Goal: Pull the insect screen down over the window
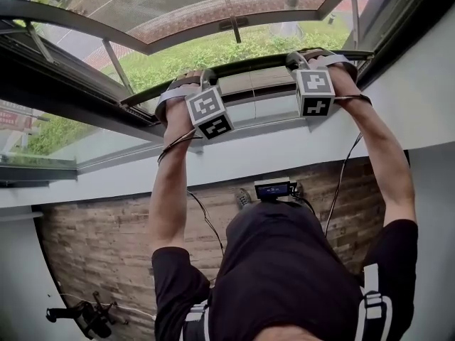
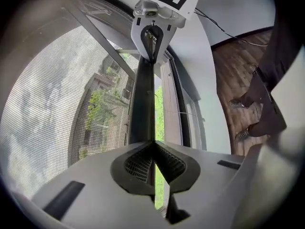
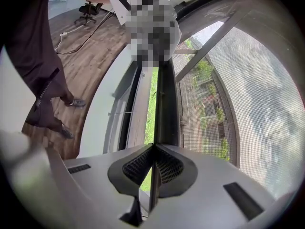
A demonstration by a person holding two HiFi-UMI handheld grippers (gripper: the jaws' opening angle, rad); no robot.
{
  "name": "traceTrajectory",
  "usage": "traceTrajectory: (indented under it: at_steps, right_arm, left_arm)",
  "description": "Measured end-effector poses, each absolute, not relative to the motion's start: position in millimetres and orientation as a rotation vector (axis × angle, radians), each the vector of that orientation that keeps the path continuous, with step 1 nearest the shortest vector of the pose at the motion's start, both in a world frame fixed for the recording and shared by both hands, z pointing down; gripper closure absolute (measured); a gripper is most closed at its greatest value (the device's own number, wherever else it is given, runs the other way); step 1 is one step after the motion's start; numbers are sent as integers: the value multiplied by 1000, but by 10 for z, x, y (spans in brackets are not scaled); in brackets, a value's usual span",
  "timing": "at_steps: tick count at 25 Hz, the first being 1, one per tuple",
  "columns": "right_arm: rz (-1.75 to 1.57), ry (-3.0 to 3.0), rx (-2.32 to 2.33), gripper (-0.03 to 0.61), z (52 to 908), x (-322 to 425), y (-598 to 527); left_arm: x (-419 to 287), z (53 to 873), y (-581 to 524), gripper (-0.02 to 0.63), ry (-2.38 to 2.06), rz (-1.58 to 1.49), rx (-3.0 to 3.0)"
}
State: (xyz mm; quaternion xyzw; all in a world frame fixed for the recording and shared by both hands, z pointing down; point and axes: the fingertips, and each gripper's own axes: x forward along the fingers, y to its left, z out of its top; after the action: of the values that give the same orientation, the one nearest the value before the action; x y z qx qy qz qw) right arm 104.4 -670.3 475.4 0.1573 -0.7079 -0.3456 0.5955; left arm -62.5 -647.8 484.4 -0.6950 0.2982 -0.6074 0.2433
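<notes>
I hold the left hand-held gripper (image 1: 207,74) and the right hand-held gripper (image 1: 298,57) up in front of me, arms stretched out, both on the dark bottom bar (image 1: 252,66) of the insect screen (image 1: 178,2). The two sit well apart along the bar, the left one lower in the head view than the right, each with its marker cube facing back at me. In the left gripper view my left hand-held gripper (image 2: 153,144) is clenched on the bar's thin edge, the ribbed pads (image 2: 138,162) pressed together with only that lip between them, and the bar (image 2: 142,104) runs straight away from the jaws to the other gripper (image 2: 155,25) at the far end. The right gripper view shows the same: the right hand-held gripper (image 3: 153,147) is clamped on the lip, and the bar (image 3: 167,104) leads off from it. The grey mesh (image 2: 47,104) stretches from the bar on the outer side, with buildings and trees visible through it (image 3: 257,89). On the bar's other side a narrow strip of green grass (image 2: 158,109) shows between it and the window's lower frame (image 2: 177,104), so the bar is near that frame but not touching it. Below the window are the white wall (image 1: 234,155) and the wooden floor (image 1: 99,240), where an office chair (image 1: 89,317) stands off to my left.
</notes>
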Motion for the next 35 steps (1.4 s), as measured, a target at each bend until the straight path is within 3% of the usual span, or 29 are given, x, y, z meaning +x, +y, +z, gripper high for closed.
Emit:
traceTrajectory:
  at_steps: [35]
  right_arm:
    - [-640, -1606, 294, 555, 6112, 1041, -6638]
  left_arm:
    - [-631, 6214, -6399, 594, 754, -1808, -2042]
